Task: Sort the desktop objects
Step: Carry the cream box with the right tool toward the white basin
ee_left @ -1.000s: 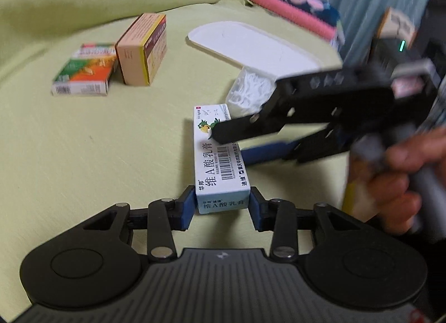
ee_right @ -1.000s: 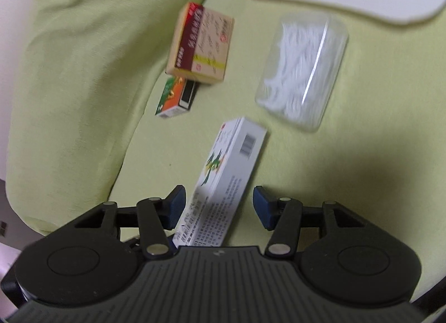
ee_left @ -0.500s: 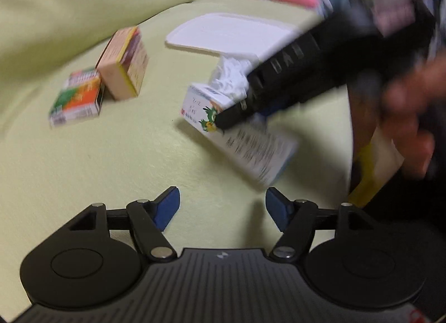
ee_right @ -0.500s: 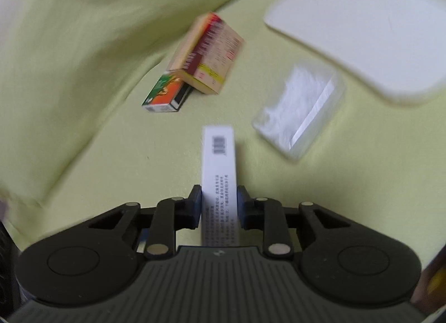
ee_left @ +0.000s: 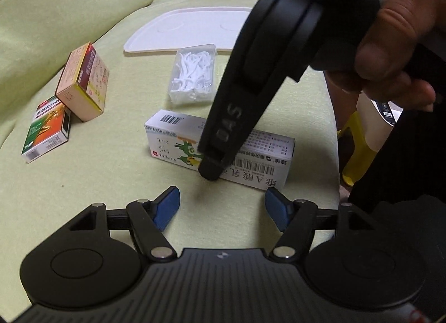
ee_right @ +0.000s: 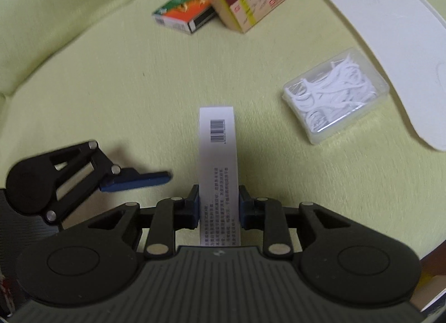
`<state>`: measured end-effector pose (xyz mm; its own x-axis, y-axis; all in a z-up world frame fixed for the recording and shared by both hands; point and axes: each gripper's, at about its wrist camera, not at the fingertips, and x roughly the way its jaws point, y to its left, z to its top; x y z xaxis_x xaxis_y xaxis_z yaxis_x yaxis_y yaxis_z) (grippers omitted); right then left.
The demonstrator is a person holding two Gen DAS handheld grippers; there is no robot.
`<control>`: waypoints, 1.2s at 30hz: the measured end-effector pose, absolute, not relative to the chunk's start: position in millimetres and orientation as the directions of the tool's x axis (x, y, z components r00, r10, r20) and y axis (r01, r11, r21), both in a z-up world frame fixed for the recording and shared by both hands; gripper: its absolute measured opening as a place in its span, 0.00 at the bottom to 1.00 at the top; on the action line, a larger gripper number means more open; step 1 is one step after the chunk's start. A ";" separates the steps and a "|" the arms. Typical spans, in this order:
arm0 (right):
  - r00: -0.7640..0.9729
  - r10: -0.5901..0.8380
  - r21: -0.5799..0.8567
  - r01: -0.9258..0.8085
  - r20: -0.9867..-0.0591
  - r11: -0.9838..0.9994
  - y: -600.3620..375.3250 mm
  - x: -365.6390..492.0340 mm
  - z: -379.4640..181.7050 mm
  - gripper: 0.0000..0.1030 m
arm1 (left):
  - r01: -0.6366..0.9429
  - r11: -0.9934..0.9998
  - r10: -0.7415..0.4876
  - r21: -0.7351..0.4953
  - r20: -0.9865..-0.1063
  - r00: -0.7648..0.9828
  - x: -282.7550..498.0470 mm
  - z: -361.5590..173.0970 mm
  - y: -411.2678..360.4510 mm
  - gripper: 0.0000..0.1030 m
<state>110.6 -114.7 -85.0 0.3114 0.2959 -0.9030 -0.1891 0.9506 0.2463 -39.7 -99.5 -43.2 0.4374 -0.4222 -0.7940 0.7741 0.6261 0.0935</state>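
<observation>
A long white medicine box (ee_left: pixel 172 135) with a green cartoon print lies crosswise over the yellow-green cushion. My right gripper (ee_left: pixel 213 168) comes down from the upper right and is shut on it. In the right wrist view the same white box (ee_right: pixel 218 139) sticks forward from between the shut jaws of my right gripper (ee_right: pixel 218 206). My left gripper (ee_left: pixel 221 206) stands open just in front of the box, with nothing between its blue pads. One of the left gripper's blue fingers (ee_right: pixel 136 181) shows at the left of the right wrist view.
A beige and maroon box (ee_left: pixel 83 83) leans beside a green and orange box (ee_left: pixel 47 128) at the left. A clear case of white floss picks (ee_left: pixel 193 73) lies behind the white box, before a flat white tray (ee_left: pixel 192 27). A hand (ee_left: pixel 395 33) holds the right gripper's handle.
My left gripper let go of the white box, opened and drew back. My right gripper shut on the box and swung it round to lie crosswise.
</observation>
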 end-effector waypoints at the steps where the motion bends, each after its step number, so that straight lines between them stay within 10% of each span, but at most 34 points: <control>1: 0.299 0.290 0.238 -0.198 -0.909 0.951 -113.2 112.3 -86.2 0.23 | 0.776 0.623 -0.423 0.095 -0.794 0.437 -38.6 -44.0 -100.2 0.67; 36: 0.534 0.300 0.275 -0.128 -0.790 0.953 -216.7 -11.3 20.3 0.22 | 0.878 0.344 -0.602 0.334 -0.639 0.479 -96.4 21.3 -196.5 0.52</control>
<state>-11.3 -216.7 20.3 0.5345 0.2998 -0.7902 -0.1280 0.9529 0.2749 -96.4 -196.5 21.3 0.4787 -0.6022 -0.6389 0.8778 0.3436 0.3338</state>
